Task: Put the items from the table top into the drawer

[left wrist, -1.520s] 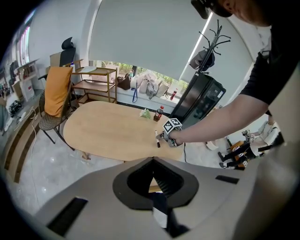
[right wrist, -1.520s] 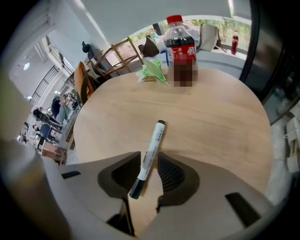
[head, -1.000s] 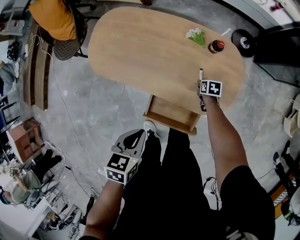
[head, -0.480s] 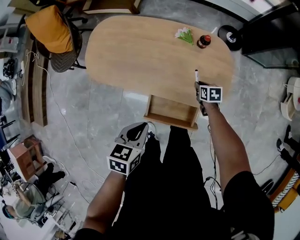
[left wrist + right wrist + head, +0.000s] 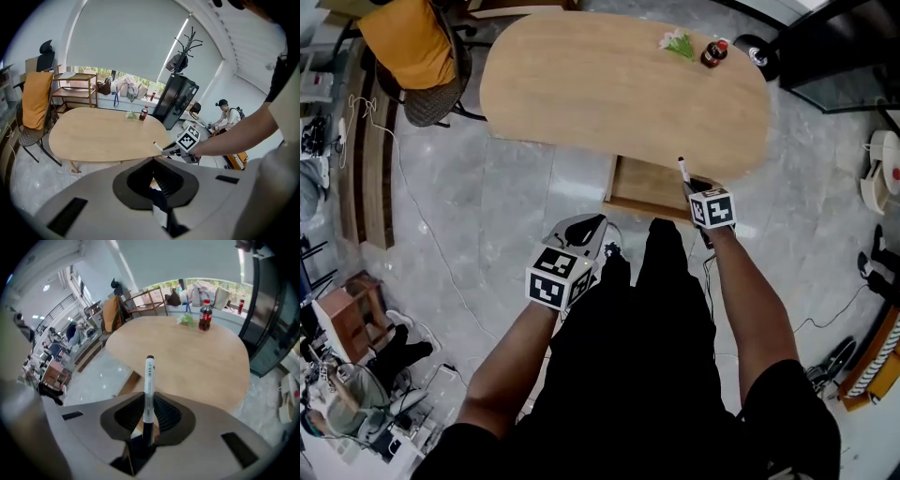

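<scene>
My right gripper (image 5: 693,187) is shut on a white marker with a black cap (image 5: 682,170), which sticks out past the jaws over the open wooden drawer (image 5: 648,187) at the table's near edge. The right gripper view has the marker (image 5: 148,383) upright between the jaws, the drawer (image 5: 131,381) below them. A dark bottle with a red cap (image 5: 712,52) and a small green-and-white flower bunch (image 5: 677,42) stand at the far right of the oval wooden table (image 5: 600,94). Down by the person's legs, my left gripper (image 5: 594,225) is shut on nothing.
A chair draped in orange cloth (image 5: 414,49) stands at the table's far left, with a wooden bench (image 5: 373,141) beside it. A black cabinet (image 5: 848,52) and a round black base (image 5: 760,52) sit at the far right. Cables lie on the grey floor.
My right gripper has carried the marker from the table top back over the open drawer. The left gripper has stayed by the legs.
</scene>
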